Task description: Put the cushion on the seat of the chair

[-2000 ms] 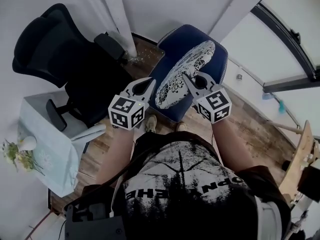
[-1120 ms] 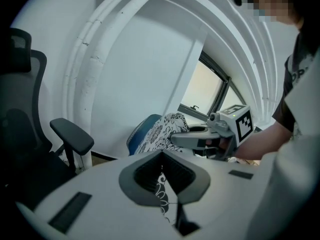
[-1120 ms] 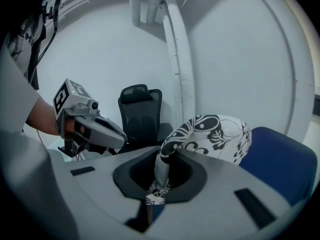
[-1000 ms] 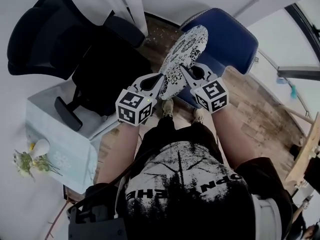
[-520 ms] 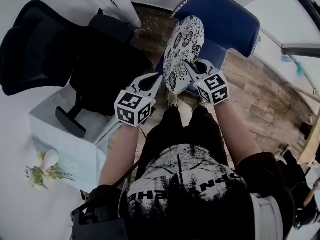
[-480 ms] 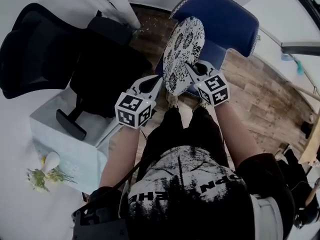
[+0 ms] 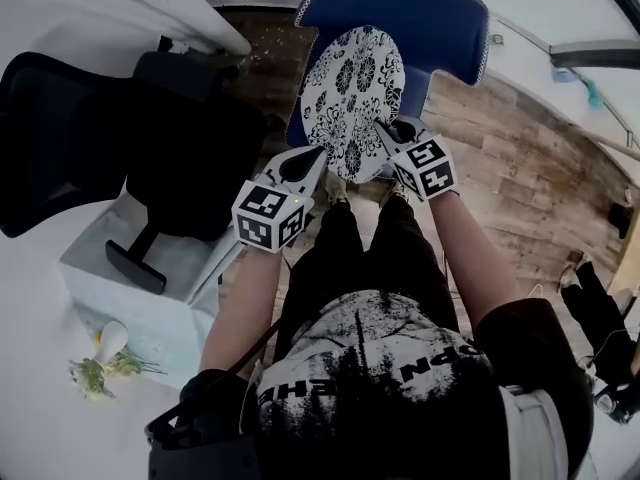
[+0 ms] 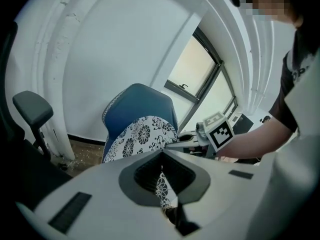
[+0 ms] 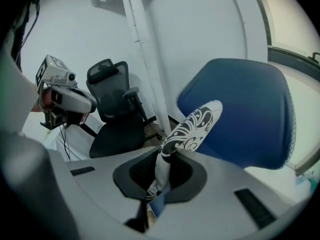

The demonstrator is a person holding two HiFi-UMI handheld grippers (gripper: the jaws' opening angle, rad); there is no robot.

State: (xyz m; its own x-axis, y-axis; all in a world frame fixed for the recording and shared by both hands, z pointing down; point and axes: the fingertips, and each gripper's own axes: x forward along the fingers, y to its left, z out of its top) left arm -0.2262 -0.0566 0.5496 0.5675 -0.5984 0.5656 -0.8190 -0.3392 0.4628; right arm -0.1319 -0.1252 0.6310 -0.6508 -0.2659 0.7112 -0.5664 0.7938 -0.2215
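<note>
A round white cushion (image 7: 352, 93) with black flower print hangs over the seat of the blue chair (image 7: 420, 13), face up to the head view. My left gripper (image 7: 318, 156) is shut on its near-left rim and my right gripper (image 7: 383, 130) is shut on its near-right rim. In the left gripper view the left gripper (image 8: 161, 184) pinches the cushion (image 8: 137, 136) by its edge, with the blue chair (image 8: 135, 101) behind. In the right gripper view the right gripper (image 9: 159, 176) clamps the cushion (image 9: 192, 126), which stands edge-on before the blue chair (image 9: 245, 114).
A black office chair (image 7: 130, 138) stands left of the blue chair, close to the left arm. A small table with a pale cloth (image 7: 160, 288) and a flower vase (image 7: 105, 348) sits at the near left. A white pillar (image 9: 145, 59) rises between the chairs. Wood floor (image 7: 520, 168) lies to the right.
Both grippers have sunk and moved forward with the cushion toward the blue chair. The cushion has tipped from steeply tilted to lying flatter over the seat.
</note>
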